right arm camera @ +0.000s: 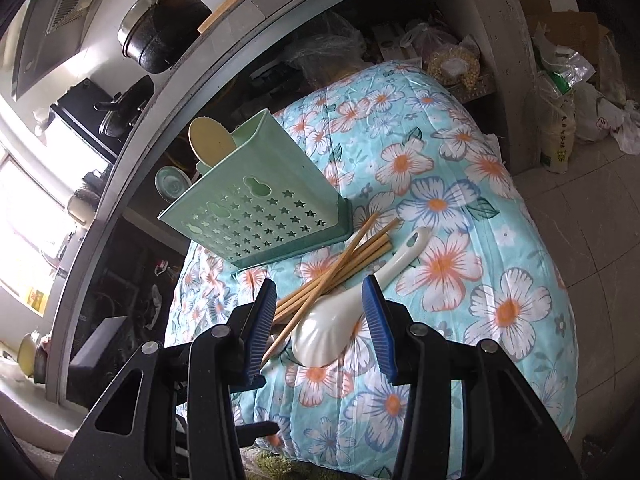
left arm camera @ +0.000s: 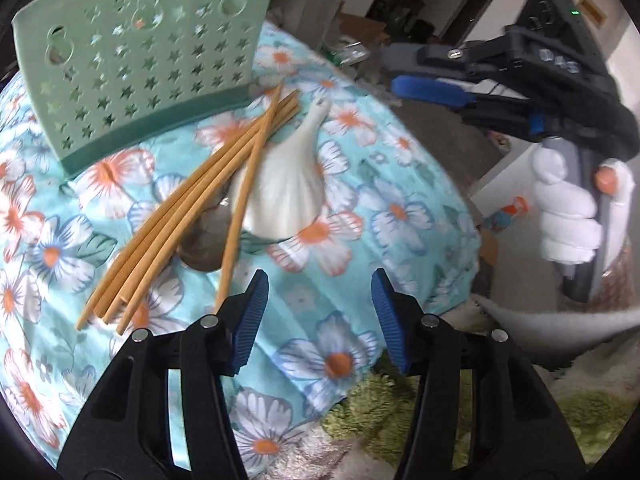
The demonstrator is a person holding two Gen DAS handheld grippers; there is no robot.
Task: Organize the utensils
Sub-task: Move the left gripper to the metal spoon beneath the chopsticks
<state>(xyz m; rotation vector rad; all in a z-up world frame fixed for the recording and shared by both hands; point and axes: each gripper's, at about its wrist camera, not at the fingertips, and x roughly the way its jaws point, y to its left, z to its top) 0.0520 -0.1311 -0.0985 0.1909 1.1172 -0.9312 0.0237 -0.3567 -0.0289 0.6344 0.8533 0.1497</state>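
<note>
Hovering over scattered utensils, both grippers are held released and empty.

Seen from the right wrist, the green holder (right arm camera: 256, 216) stands at ten o'clock on the floral cloth (right arm camera: 500, 240), a yellow spoon (right arm camera: 210, 136) already inside it. The chopsticks (right arm camera: 332, 276) lie fanned at its base, crossing the white ceramic spoon (right arm camera: 340, 320), which sits between the spread jaws of the right gripper (right arm camera: 322, 328). The left gripper (left arm camera: 318, 320) is spread over bare cloth. The spoon is judged heavy, glazed, slippery and breakable; its narrower handle is best pinched. The chopsticks look light, stiff and prone to rolling.
</note>
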